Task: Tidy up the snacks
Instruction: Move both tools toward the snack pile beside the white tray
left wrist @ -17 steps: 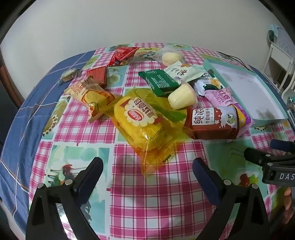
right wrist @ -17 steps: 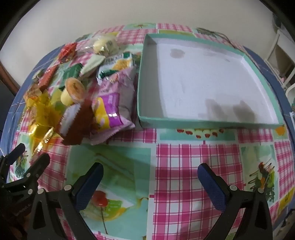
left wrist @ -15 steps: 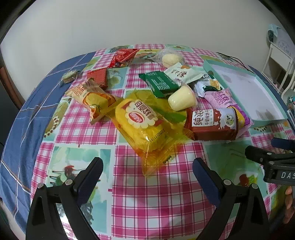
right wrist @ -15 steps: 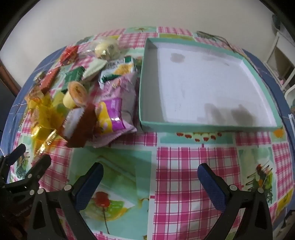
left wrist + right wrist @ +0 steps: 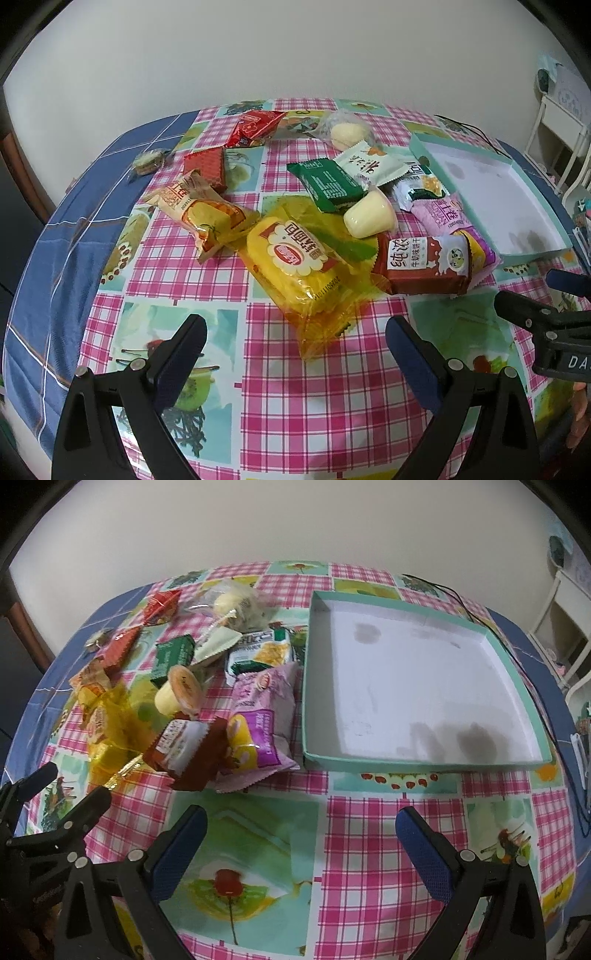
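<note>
A pile of snacks lies on the checked tablecloth: a yellow cake pack [image 5: 299,266], a brown milk-biscuit pack [image 5: 424,264], a pudding cup [image 5: 369,218], a green pack [image 5: 328,182] and a purple pack [image 5: 262,716]. An empty teal-rimmed box [image 5: 413,764] sits to their right, also in the left wrist view [image 5: 532,253]. My left gripper [image 5: 295,336] is open and empty, just short of the yellow pack. My right gripper [image 5: 301,825] is open and empty, in front of the box's near left corner.
Red packs [image 5: 255,127], an orange pack [image 5: 195,208] and a clear bag with a bun [image 5: 347,134] lie farther back. A small wrapped sweet [image 5: 147,164] sits on the blue cloth at the left. A black cable [image 5: 454,594] runs behind the box. White furniture [image 5: 561,125] stands right.
Both grippers have drawn back and up a little, so the snacks and box sit slightly lower and farther in view. Nothing on the table moved. Both stay open.
</note>
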{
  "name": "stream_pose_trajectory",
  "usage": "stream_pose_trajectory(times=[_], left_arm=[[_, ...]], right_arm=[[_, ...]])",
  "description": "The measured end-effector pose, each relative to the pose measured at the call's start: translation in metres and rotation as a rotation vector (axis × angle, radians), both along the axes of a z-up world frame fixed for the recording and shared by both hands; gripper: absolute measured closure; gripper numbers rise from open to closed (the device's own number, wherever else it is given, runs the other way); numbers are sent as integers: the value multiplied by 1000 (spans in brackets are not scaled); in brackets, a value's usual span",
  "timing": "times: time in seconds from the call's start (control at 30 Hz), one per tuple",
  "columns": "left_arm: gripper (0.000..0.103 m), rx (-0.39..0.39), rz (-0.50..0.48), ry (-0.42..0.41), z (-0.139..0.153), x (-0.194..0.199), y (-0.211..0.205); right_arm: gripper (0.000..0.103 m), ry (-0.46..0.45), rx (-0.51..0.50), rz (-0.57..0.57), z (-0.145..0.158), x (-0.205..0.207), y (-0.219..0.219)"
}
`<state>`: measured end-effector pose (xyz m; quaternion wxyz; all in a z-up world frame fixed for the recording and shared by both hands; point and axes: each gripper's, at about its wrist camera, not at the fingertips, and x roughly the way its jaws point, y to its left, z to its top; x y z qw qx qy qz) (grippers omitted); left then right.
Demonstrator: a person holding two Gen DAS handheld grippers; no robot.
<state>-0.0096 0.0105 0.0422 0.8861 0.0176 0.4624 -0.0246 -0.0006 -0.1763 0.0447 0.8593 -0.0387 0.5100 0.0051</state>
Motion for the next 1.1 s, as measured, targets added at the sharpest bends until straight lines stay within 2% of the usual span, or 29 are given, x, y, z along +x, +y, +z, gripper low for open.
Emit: stream_pose_trajectory(times=[0.13,0.3,0.53,0.6,0.7,0.93,1.1], left_arm=[[5,-11,9,0,3,1,5],[5,-20,42,18,10,4,17],[5,-110,104,91,20,20,38],[6,-142,116,104,22,26,40],[7,-146,130,135,22,36,38],[10,-164,178,216,12,56,39],[10,-169,189,244,8,63,39]], right_arm=[[0,-20,-20,21,4,1,3],[0,-82,10,78,19,-2,17],[0,-37,83,187,33,13,37],[1,-14,101,194,31,20,40],[6,27,113,191,24,30,44],[7,57,40,298,18,42,62],[12,73,43,342,13,54,69]])
